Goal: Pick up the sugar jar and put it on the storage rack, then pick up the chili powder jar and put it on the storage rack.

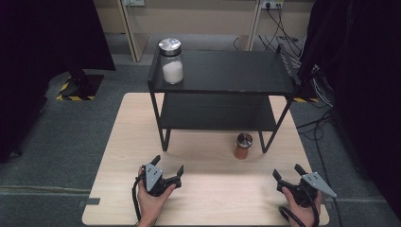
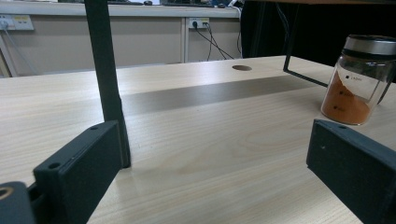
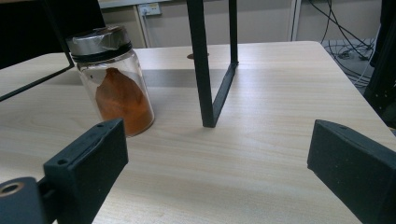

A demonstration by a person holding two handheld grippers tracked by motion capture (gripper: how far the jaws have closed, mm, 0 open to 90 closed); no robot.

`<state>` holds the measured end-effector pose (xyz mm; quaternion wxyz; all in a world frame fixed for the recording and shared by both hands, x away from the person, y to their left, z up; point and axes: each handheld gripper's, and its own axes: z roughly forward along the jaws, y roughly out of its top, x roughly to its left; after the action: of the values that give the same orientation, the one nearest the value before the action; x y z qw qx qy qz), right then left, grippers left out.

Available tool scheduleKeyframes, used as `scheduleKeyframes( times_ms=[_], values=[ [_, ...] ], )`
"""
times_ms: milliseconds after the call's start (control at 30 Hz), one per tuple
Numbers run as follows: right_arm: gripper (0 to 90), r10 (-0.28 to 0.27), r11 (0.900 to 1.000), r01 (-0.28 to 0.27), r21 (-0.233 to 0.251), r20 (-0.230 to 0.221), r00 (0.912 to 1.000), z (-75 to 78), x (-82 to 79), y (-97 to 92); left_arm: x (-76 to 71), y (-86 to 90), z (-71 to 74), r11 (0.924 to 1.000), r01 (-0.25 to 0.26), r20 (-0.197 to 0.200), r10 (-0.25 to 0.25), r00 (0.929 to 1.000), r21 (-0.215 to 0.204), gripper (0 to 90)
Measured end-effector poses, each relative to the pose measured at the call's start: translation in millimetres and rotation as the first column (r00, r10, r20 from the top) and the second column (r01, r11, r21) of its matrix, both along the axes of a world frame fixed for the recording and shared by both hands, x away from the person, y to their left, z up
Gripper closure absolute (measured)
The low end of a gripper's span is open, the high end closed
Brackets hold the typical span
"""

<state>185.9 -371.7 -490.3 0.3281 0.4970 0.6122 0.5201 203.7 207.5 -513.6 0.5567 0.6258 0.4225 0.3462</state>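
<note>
The left gripper [image 1: 167, 173] rests low over the counter [image 1: 113, 156] near its near edge, left of the middle, and the right gripper [image 1: 288, 174] sits toward the near right corner; both have their jaws spread wide with nothing between them, which reads as a ready stance, each hand parked on its own side so that either can reach in.

The jar of orange powder [image 1: 243, 146] stands upright on the counter, just in front of the black shelf rack [image 1: 222, 71] and close beside the rack's front right leg [image 1: 267, 142]; it is nearer the right gripper, and in the right gripper view the jar [image 3: 114, 79] sits left of that gripper's line, with the leg [image 3: 201, 65] just right of it; so a grasp from that side would, I judge, have to swing left and keep clear of the leg.

In the left gripper view the same jar [image 2: 360, 79] shows far to the right, well apart from the jaws, while the rack's front left leg [image 2: 105, 70] stands straight ahead; that hand looks poorly lined up for the jar.

A second jar with white powder [image 1: 171, 60] stands on the rack's top shelf at its left end; that the orange one is on the counter beside the rack suggests it is meant to join it on a shelf, a step not yet begun.
</note>
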Motion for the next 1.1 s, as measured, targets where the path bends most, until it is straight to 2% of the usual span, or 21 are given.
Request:
scheduleKeyframes(
  times_ms=[700,900,1100],
  values=[
    [4.9,0.005,0.9998,-0.005,-0.019,0.003,1.0,0.6,-0.2,1.8,0.8,-0.2,1.2,1.0,0.003,-0.007,-0.003,1.0,0.001,2.9],
    [4.9,0.005,0.9991,-0.004,-0.042,0.006,1.0,1.3,-0.4,5.0,1.1,0.6,0.8,1.0,0.002,-0.01,-0.002,1.0,-0.009,2.9],
    [4.5,0.018,0.9993,-0.017,-0.033,0.037,0.9992,-2.8,-1.4,10.0,0.5,0.0,0.9,1.0,0.001,-0.007,-0.001,1.0,-0.001,3.0]
  ],
)
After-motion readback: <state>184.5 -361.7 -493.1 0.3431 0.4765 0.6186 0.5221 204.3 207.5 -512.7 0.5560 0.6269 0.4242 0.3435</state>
